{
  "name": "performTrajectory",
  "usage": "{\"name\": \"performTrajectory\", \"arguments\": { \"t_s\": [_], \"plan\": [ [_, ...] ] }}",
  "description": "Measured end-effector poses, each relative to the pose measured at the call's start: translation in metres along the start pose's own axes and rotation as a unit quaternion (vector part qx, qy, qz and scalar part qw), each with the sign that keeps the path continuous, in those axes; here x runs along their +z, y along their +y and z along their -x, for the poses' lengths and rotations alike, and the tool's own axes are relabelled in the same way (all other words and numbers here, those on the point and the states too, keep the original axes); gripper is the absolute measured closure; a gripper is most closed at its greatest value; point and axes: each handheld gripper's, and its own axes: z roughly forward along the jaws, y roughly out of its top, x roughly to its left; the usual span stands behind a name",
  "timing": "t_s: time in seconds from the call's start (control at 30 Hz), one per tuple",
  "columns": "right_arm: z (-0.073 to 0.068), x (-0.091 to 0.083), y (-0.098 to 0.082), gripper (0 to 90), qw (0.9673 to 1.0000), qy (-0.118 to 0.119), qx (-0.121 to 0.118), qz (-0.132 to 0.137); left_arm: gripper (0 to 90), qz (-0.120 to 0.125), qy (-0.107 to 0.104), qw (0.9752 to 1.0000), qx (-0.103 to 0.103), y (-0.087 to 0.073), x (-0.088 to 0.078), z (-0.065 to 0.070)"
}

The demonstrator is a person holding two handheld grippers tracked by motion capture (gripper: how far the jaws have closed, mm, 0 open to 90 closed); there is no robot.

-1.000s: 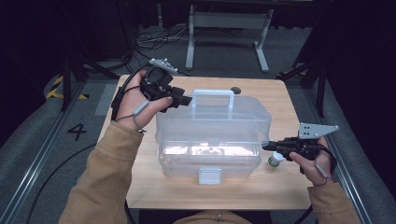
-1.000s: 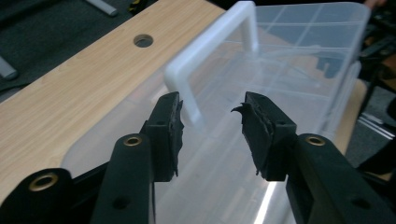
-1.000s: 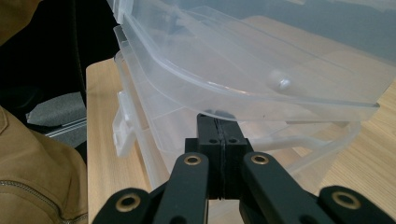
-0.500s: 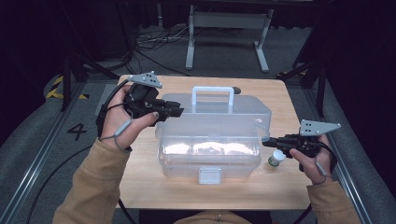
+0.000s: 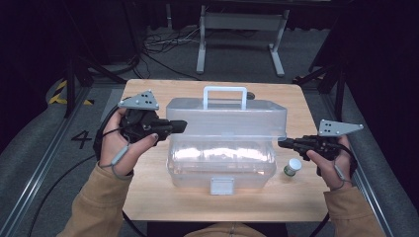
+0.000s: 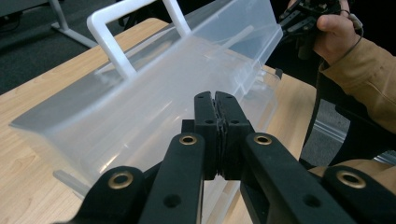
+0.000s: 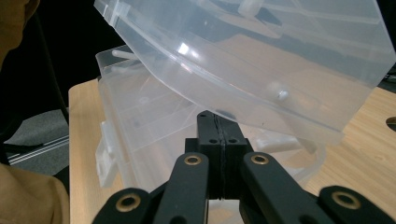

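Standing in the middle of the wooden tabletop (image 5: 148,197), the clear plastic storage box (image 5: 220,165) has its lid (image 5: 227,116) tipped up and back, the white handle (image 5: 225,96) on top and a white latch (image 5: 222,185) on the near wall. The box looks light and empty, with thin, smooth walls that would flex under a squeeze and slide easily on the wood; the lid looks free to drop on its hinge. My judgement is that the stiffer spots are the best places to take hold: the handle for lifting, the lid's end edges for swinging it, the latch tab for locking.

The left hand-held gripper (image 5: 182,125) has its jaws pressed together with nothing between them, tips at the lid's left end. The right hand-held gripper (image 5: 282,143) is likewise closed and empty, its tips just under the lid's right end. A small white-capped bottle (image 5: 292,167) stands near the box's right side.

Compared with a second ago, the left hand-held gripper sits lower and farther left, and its jaws have just been closing; the lid stands about as high, and the right hand-held gripper is where it was.
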Motion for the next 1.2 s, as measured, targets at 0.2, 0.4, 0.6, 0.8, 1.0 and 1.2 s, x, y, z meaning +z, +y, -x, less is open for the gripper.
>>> {"name": "performTrajectory", "arguments": {
  "t_s": [0.2,0.4,0.6,0.8,1.0,1.2],
  "plan": [
    [0.002,0.001,0.005,90.0,0.9999,-0.009,0.004,0.014,89.7,0.01,0.003,0.9999,-0.009,-0.015,0.002,-0.002],
    [0.003,0.001,0.006,90.0,0.9996,-0.015,0.012,0.021,89.8,0.02,-0.001,0.9996,-0.022,-0.031,0.005,-0.008],
    [0.004,0.001,0.007,90.0,0.9993,-0.019,0.017,0.027,89.8,0.025,0.009,0.9992,-0.031,-0.043,0.007,-0.012],
    [0.004,0.002,0.008,90.0,0.9991,-0.021,0.02,0.032,90.0,0.046,0.021,0.998,-0.037,-0.054,0.007,-0.018],
    [0.005,0.002,0.009,90.0,0.9987,-0.025,0.023,0.037,90.0,0.036,0.024,0.9982,-0.041,-0.06,0.012,-0.019],
    [0.006,0.003,0.009,90.0,0.9983,-0.029,0.025,0.043,90.0,0.045,0.046,0.9963,-0.057,-0.066,0.017,-0.031]
  ]
}}
